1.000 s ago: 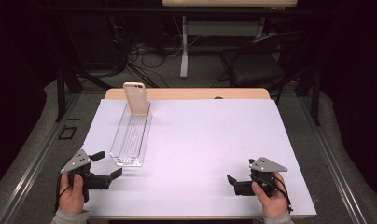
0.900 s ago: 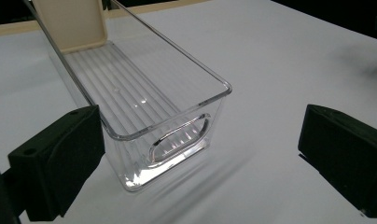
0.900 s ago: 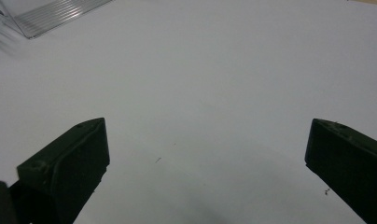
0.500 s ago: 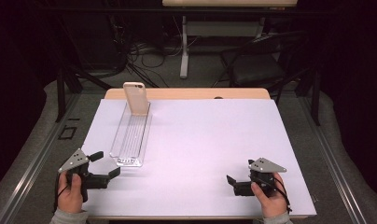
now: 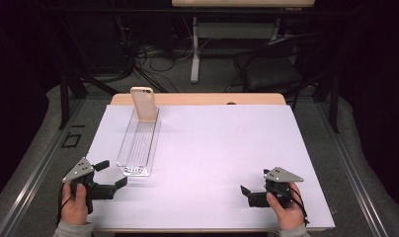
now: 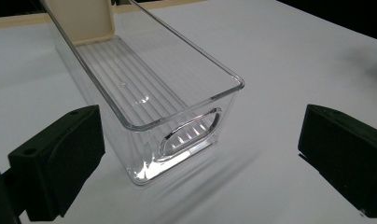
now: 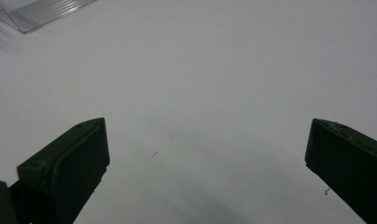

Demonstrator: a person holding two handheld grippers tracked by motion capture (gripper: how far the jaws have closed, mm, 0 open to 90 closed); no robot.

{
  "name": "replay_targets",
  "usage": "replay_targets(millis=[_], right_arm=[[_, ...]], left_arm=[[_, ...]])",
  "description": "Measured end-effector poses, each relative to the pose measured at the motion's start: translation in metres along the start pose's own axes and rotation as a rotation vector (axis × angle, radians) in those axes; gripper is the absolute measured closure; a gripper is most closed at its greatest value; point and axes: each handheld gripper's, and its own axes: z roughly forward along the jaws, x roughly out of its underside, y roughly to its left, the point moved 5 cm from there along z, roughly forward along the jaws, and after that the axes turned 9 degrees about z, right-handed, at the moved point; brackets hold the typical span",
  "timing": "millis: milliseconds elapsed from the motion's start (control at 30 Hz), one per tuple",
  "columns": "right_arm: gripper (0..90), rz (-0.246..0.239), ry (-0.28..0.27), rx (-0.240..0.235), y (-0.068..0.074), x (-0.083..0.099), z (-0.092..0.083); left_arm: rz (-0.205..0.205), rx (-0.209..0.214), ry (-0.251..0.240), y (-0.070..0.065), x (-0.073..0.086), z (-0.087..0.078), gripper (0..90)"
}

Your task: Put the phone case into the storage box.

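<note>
setting: dim workroom, white sheet (image 5: 222, 163) over a wooden table, cables and a chair in the upper frame
bin: clear plastic bin (image 5: 139, 143) left of centre, long and narrow, a beige phone case (image 5: 143, 104) upright at its far end
left gripper (image 5: 110, 175): lower left, jaws spread wide, just short of the bin's near end (image 6: 177, 135)
right gripper (image 5: 246, 192): lower right, jaws released, well apart from the bin
advice: probably centre the left jaws on the near wall, close gently; clear plastic slips
</note>
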Motion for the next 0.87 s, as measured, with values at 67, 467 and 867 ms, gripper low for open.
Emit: replay_targets(millis=[67, 467, 867], right_arm=[[0.0, 0.004, 0.001, -0.001, -0.0002, 0.0004, 0.0001], [0.0, 0.005, 0.003, 0.002, -0.0014, 0.0019, 0.0013], [0.0, 0.009, 0.005, 0.001, -0.0022, 0.0026, 0.0019]], left_arm=[[0.001, 0.000, 0.000, 0.0000, 0.0000, 0.0001, 0.7], [-0.008, -0.003, 0.000, 0.0014, 0.0012, 0.0002, 0.7], [-0.014, -0.007, -0.004, 0.0028, 0.0012, -0.0005, 0.7]])
